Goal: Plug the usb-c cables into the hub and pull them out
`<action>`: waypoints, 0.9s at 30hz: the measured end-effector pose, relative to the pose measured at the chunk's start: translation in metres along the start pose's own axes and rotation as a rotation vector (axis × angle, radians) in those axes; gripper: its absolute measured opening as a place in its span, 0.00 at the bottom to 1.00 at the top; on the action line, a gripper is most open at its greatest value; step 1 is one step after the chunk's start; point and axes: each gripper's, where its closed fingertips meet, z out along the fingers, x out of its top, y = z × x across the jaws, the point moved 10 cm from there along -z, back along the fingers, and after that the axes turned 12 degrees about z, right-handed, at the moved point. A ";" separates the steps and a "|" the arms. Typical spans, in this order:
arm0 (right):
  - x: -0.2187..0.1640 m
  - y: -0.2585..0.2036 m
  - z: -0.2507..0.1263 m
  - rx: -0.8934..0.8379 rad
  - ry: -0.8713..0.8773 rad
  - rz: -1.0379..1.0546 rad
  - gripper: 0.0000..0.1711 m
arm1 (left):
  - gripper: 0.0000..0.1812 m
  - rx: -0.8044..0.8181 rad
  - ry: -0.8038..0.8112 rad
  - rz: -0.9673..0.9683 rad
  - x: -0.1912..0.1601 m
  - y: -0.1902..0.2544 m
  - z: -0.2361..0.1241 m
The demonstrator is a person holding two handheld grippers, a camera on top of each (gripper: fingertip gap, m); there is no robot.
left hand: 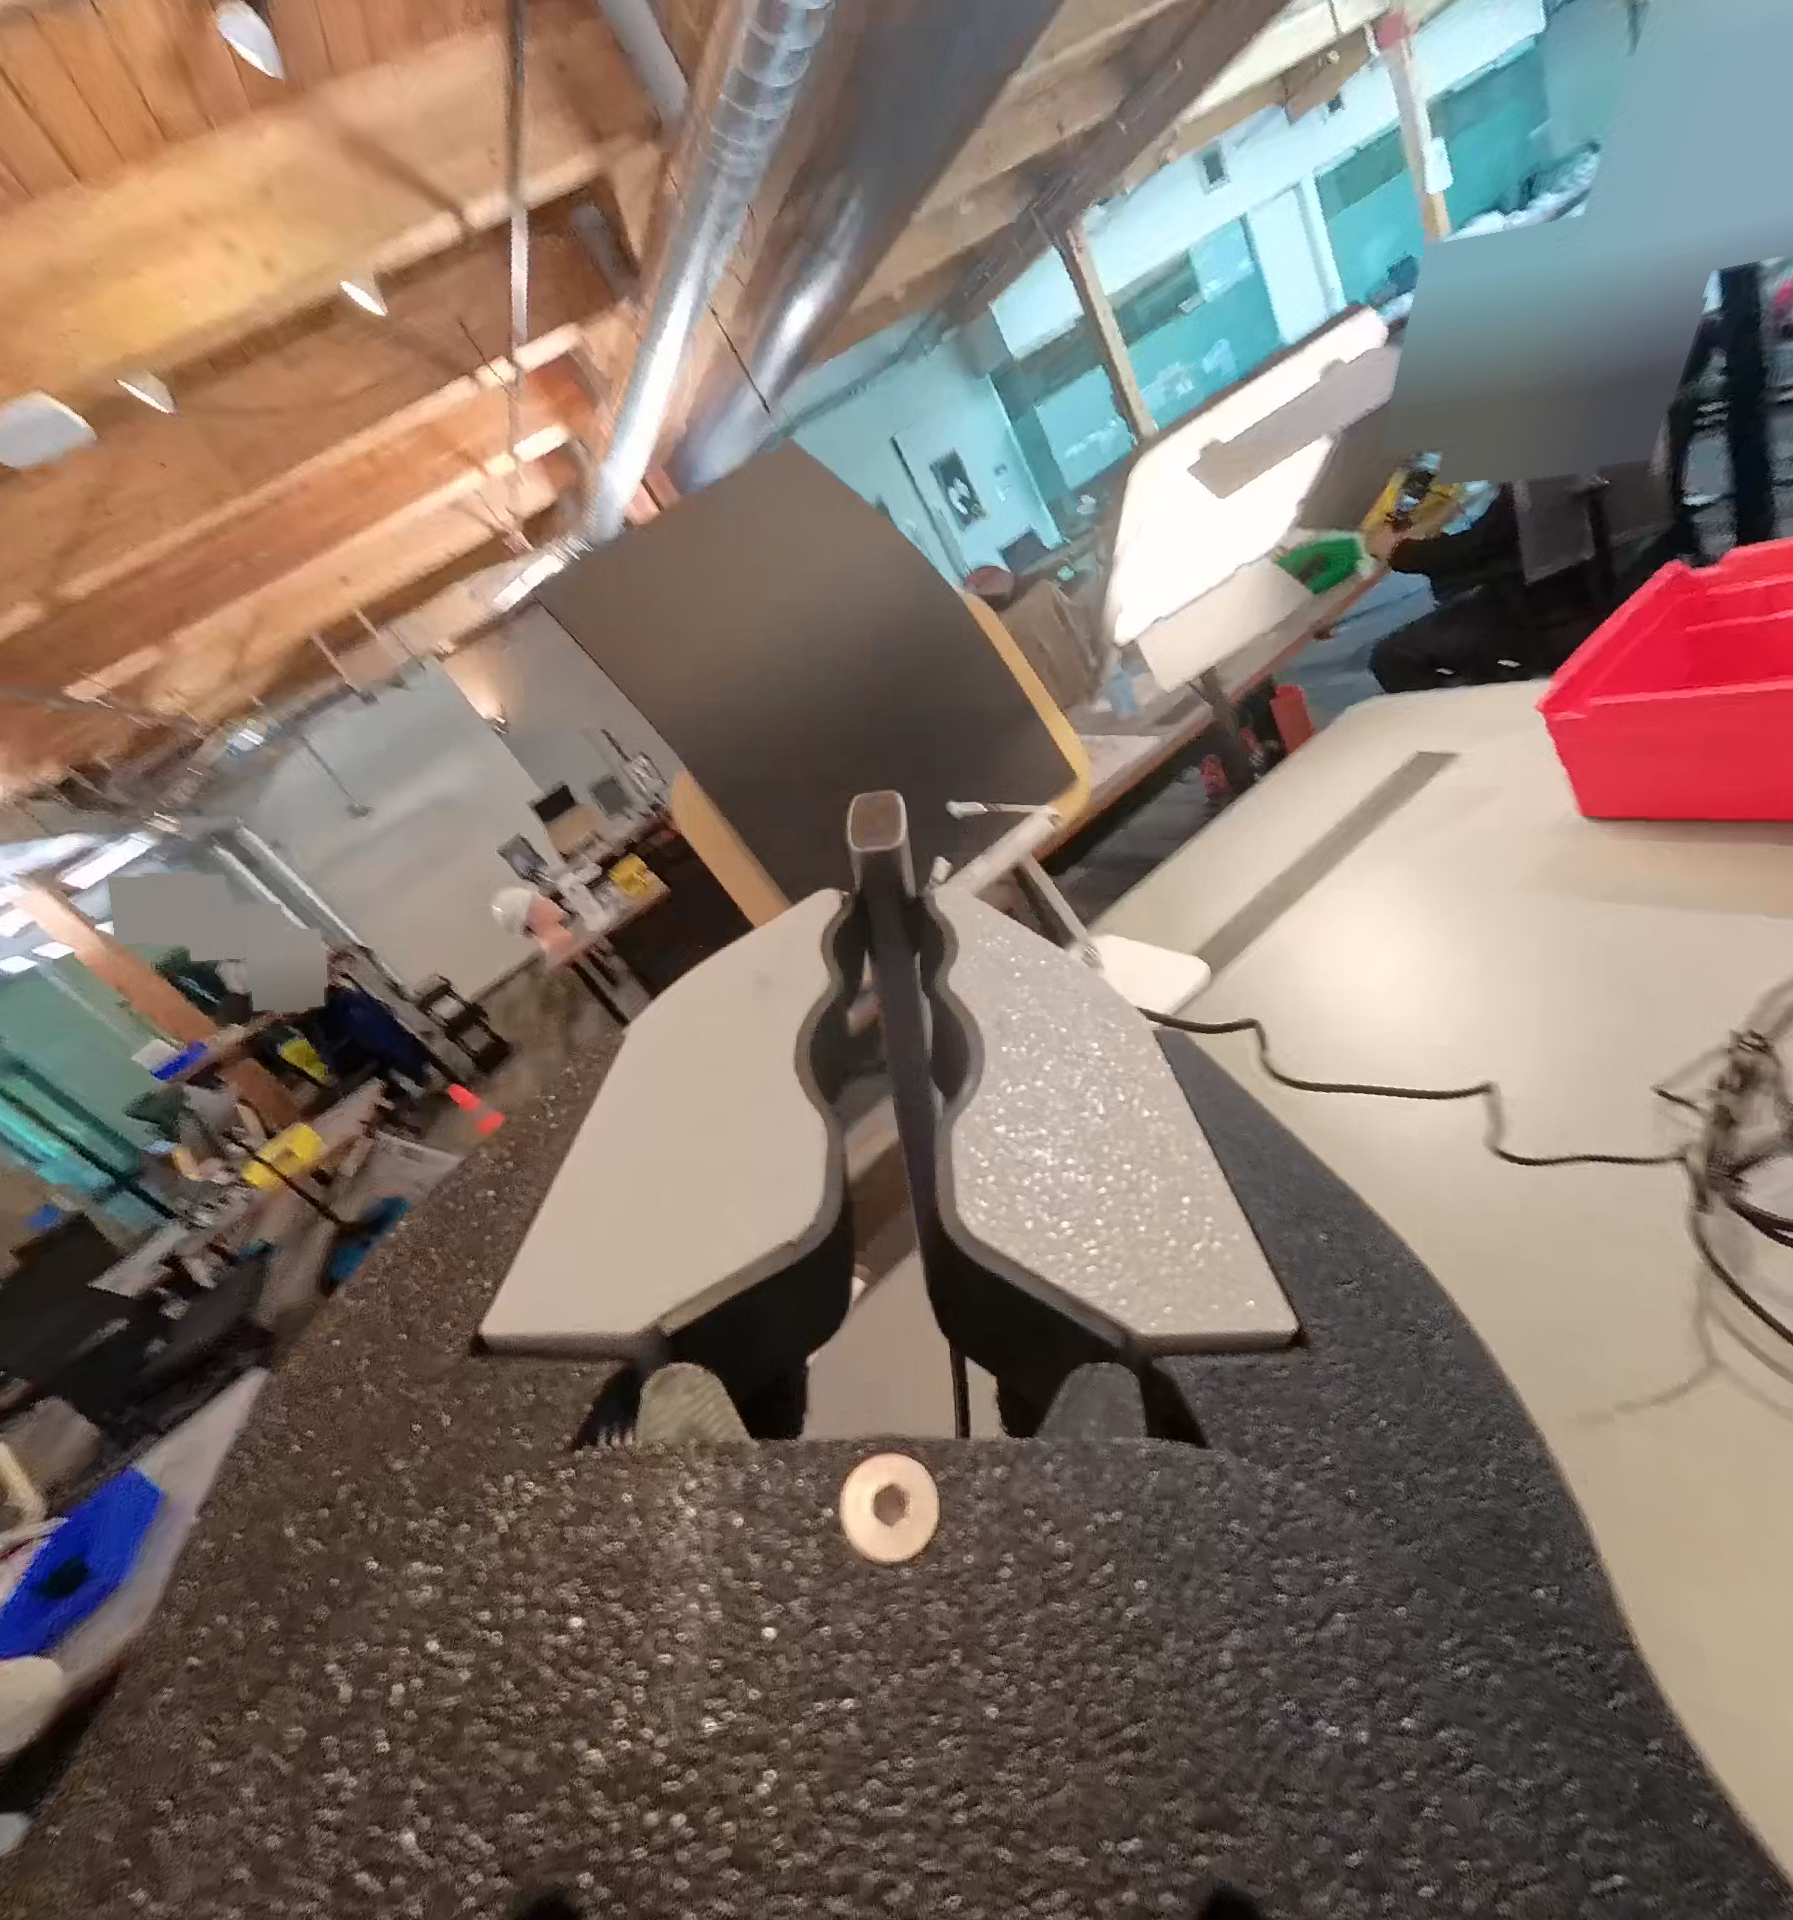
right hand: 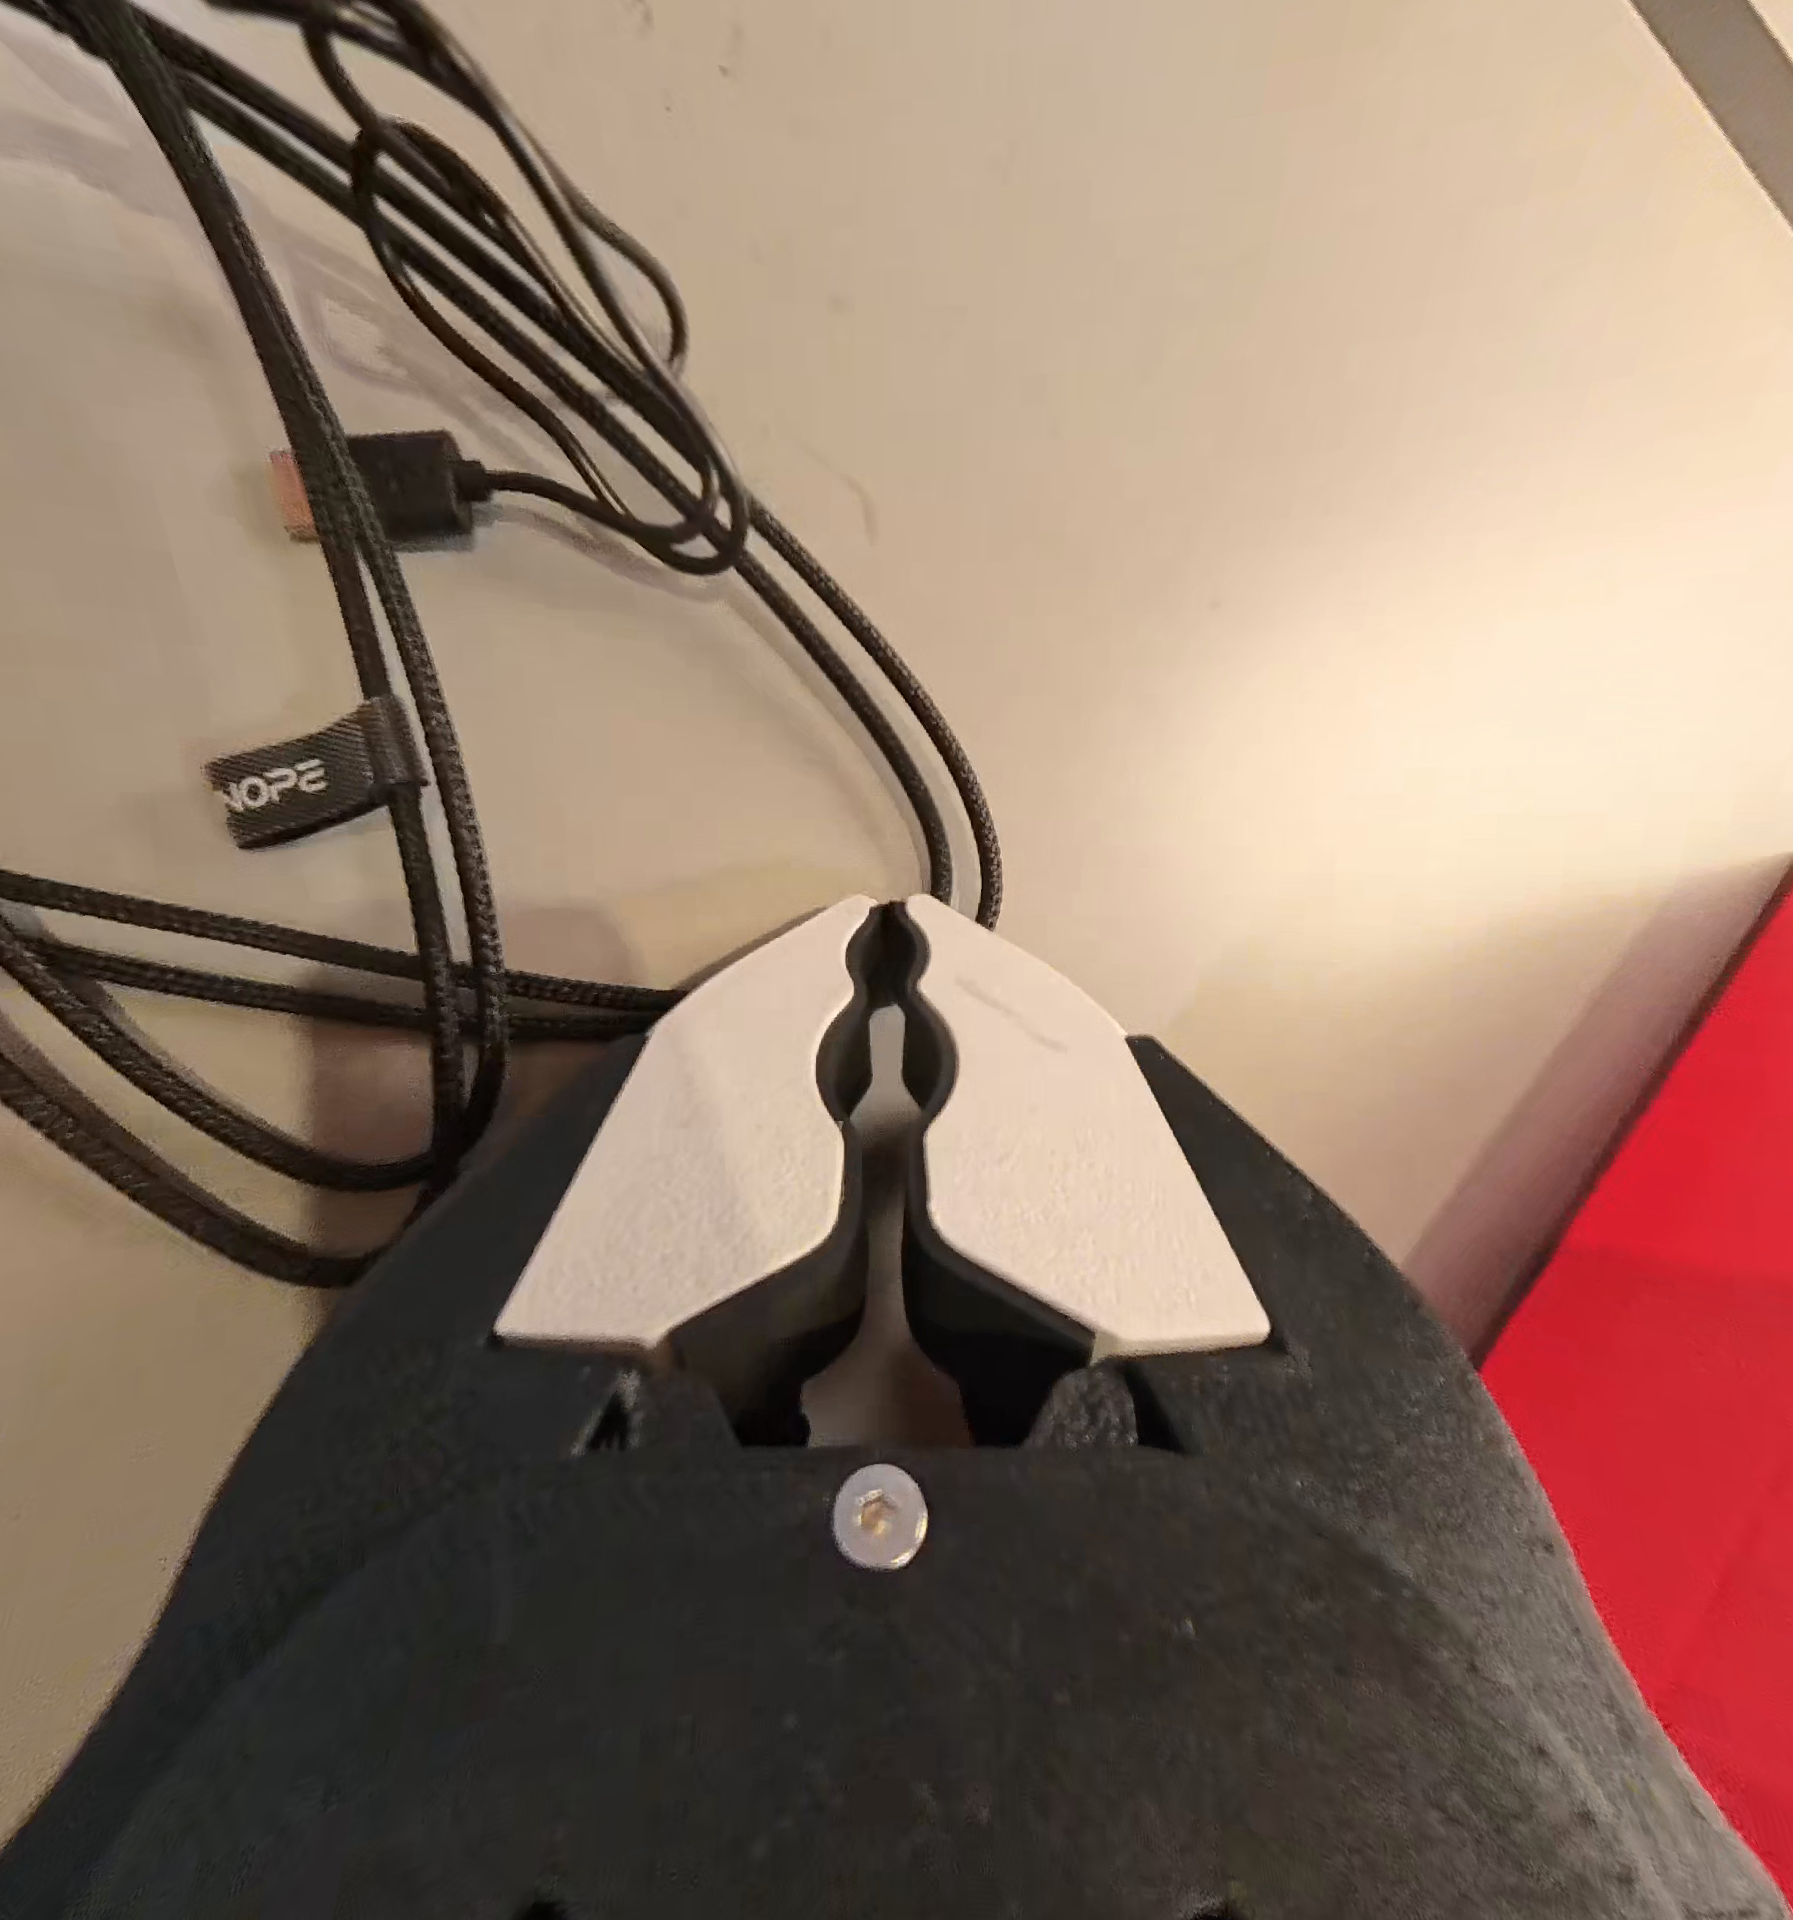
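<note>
A dark USB-C plug (left hand: 879,831) is held clamped in the raised left gripper (left hand: 887,914); the right gripper (right hand: 897,909) is seen closed, empty, beside braided black cables (right hand: 435,790) on the table (right hand: 1235,468).

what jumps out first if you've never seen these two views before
In the left wrist view, the left claw is raised off the table, shut on a dark hub that sticks up past its tips against the workshop ceiling. A bright red bin sits on the table at the right. In the right wrist view, the right claw is shut and empty beside a tangle of black braided cables.
</note>
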 end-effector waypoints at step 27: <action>0.051 -0.042 -0.001 -0.037 0.122 -0.198 0.20 | 0.06 -0.789 0.000 -0.290 -0.180 0.148 0.085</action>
